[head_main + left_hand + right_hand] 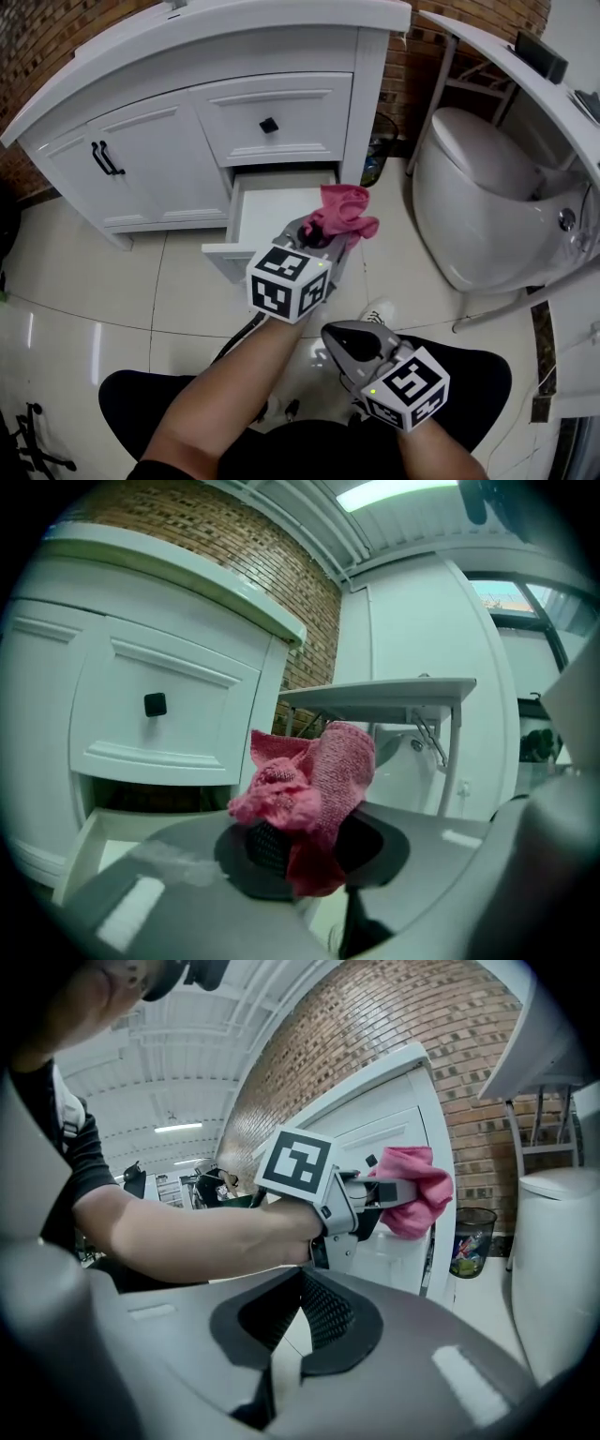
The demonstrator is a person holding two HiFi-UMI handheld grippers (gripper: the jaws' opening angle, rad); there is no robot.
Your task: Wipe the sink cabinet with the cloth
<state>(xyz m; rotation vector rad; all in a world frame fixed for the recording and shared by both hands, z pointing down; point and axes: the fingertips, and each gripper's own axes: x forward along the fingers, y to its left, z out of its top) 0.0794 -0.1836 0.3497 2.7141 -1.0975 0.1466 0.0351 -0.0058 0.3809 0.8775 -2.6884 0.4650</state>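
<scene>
The white sink cabinet (pixel 141 159) stands ahead, its lower drawer (pixel 267 214) pulled out under a closed drawer with a black knob (pixel 269 125). My left gripper (pixel 323 234) is shut on a crumpled pink cloth (pixel 342 214), held in the air just in front of the open drawer's right corner. In the left gripper view the cloth (pixel 314 780) bunches up out of the left gripper (pixel 300 841) before the drawer front (pixel 159 710). My right gripper (pixel 333 335) hangs lower, near my lap, shut and empty. In the right gripper view the right gripper (pixel 300 1283) points at the cloth (pixel 417 1194).
A white toilet (pixel 478 197) stands close at the right, under a white tabletop (pixel 497 56). A small waste bin (pixel 380 155) sits between cabinet and toilet against the brick wall. The two cabinet doors (pixel 103 164) at the left are closed. Glossy floor tiles (pixel 84 309) lie at the left.
</scene>
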